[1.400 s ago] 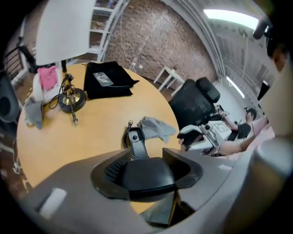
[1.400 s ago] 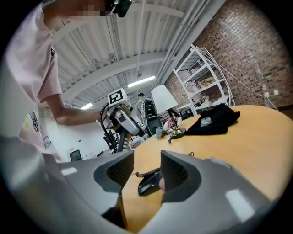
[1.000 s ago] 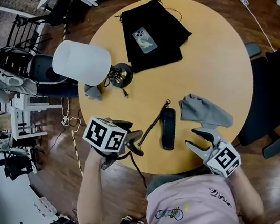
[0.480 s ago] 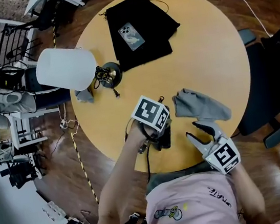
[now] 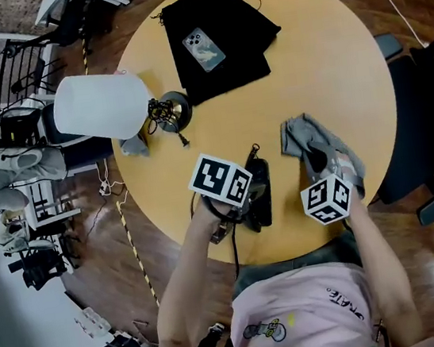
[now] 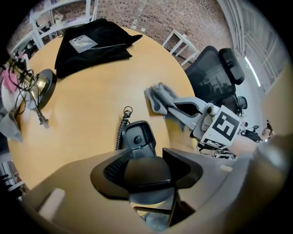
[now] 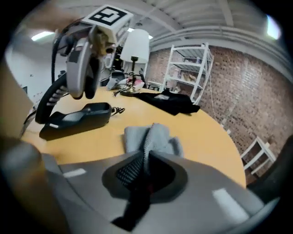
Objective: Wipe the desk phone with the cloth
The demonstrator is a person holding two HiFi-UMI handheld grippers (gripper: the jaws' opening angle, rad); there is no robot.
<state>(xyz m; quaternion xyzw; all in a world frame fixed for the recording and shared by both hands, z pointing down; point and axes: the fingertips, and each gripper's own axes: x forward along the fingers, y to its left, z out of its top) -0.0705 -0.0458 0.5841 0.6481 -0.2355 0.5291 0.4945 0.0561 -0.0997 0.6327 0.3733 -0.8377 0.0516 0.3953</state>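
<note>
A black phone handset [image 5: 261,190] lies on the round wooden table [image 5: 328,49] near its front edge, with a coiled cord [image 6: 122,131] at its far end. My left gripper [image 5: 250,206] is shut on the handset's near end [image 6: 145,170]. To the right lies a crumpled grey cloth [image 5: 305,137]. My right gripper [image 5: 321,163] has just closed its jaws, and they pinch a raised fold of the cloth [image 7: 151,136]. In the right gripper view, the left gripper [image 7: 84,64] stands over the handset [image 7: 75,119].
A black fabric bag [image 5: 219,16] with a smartphone [image 5: 203,49] on it lies at the table's far side. A white lamp shade [image 5: 99,105] and its round base [image 5: 170,111] sit at the left edge. An office chair [image 5: 420,108] stands to the right.
My right gripper moved forward from the table's front edge onto the cloth and shut on it. My left gripper came from beyond the table's left edge onto the handset.
</note>
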